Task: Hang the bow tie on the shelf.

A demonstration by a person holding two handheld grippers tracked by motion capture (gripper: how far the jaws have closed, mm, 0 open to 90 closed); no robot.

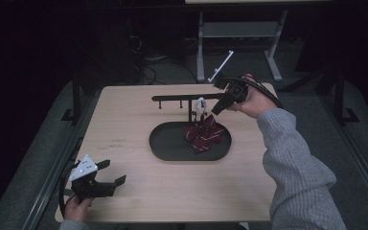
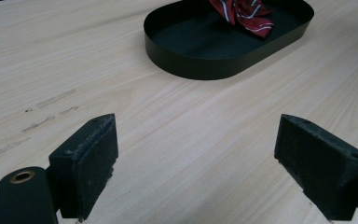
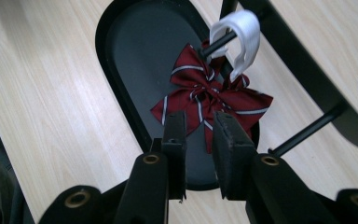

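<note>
We judge the main risk to lie at the white clip [image 3: 235, 39] that hangs the striped bow tie [image 3: 205, 100] on the black rod [image 3: 219, 42] of the stand [image 1: 187, 98]. The clip sits hooked over the rod's end, and the bow droops below it into the oval black tray [image 1: 165, 148], so a careless brush from the right gripper as it pulls away could knock the clip off the rod or tip the light stand toward the desk's far edge. A snag of the ribbon tails on a jaw pad would cause the same trouble, dragging the bow out of the tray's far right end.

Going left to right: at the desk's near left corner, the left gripper [image 1: 103, 177] rests low over the bare wood, its 2 jaws spread wide with nothing between them; in its own view the pads frame only the desk [image 2: 182, 140], and the tray lies well apart ahead of it.

Near the desk's far right corner, the right gripper [image 3: 199, 135] points down toward the bow from above. Its 2 jaws stand only partly open, a narrow gap between the pads. In the right gripper view the gap looks empty, with the bow's tails beyond the tips rather than pinched, though we cannot tell whether a pad grazes the cloth. We take it that the bow is hanging by the clip alone.
</note>
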